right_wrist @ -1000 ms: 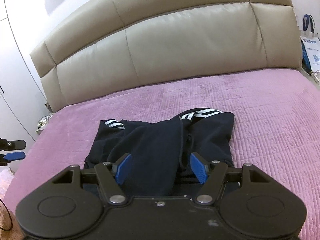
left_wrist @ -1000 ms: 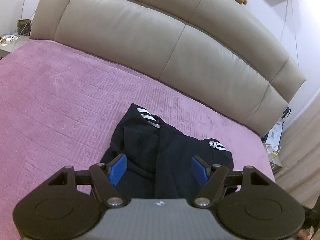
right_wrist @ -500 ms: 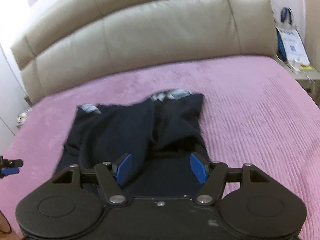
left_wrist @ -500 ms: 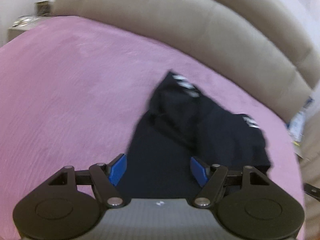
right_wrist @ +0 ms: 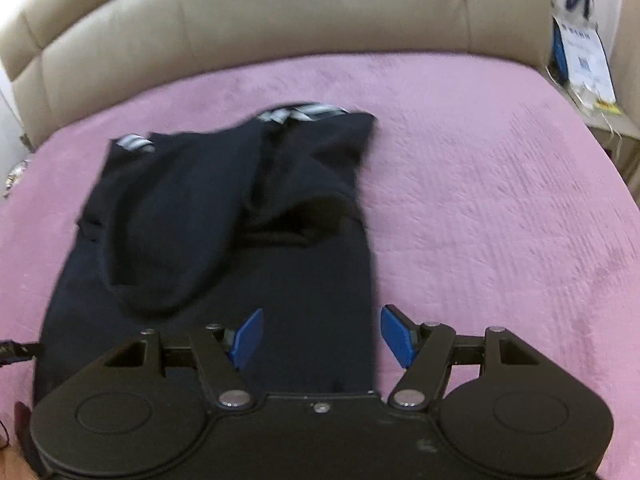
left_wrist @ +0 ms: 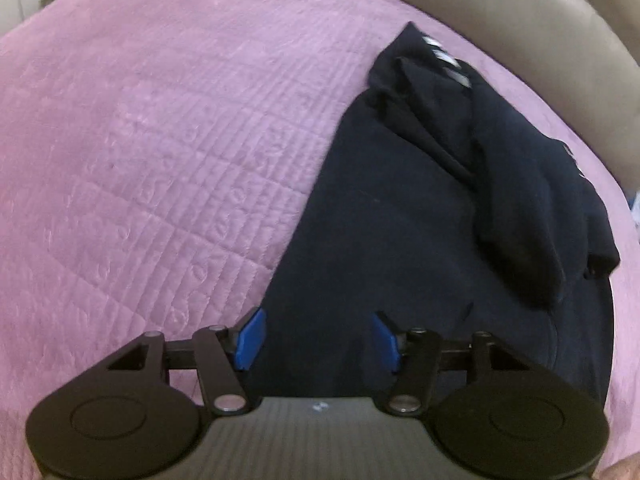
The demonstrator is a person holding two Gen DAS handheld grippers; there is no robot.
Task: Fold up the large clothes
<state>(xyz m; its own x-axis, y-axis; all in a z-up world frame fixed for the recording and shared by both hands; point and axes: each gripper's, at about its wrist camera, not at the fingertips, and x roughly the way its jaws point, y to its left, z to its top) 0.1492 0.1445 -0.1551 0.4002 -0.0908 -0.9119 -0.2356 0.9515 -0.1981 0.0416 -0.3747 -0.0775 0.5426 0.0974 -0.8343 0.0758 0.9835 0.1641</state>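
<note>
From the left wrist, the left gripper (left_wrist: 318, 338) points steeply down at the near left edge of a dark navy garment (left_wrist: 420, 240) spread on a pink quilted bedspread (left_wrist: 160, 140). Its blue-padded jaws are closing, with dark cloth seen between them, though the pads do not appear to press on it yet. This view shows the quilt's stitched lines and small embossed motifs clearly, and a sleeve folded diagonally across the garment's upper half, white stripes at its far end.

From the right wrist, the right gripper (right_wrist: 322, 338) has its jaws wide apart over the garment's (right_wrist: 224, 208) near right edge; the fabric's border runs just inside the right pad. Only this view shows the padded beige headboard (right_wrist: 280, 20) in full and a white bag with blue handles (right_wrist: 580, 44) beside the bed. The picture is slightly blurred, so the striped trim reads only as pale bands.
</note>
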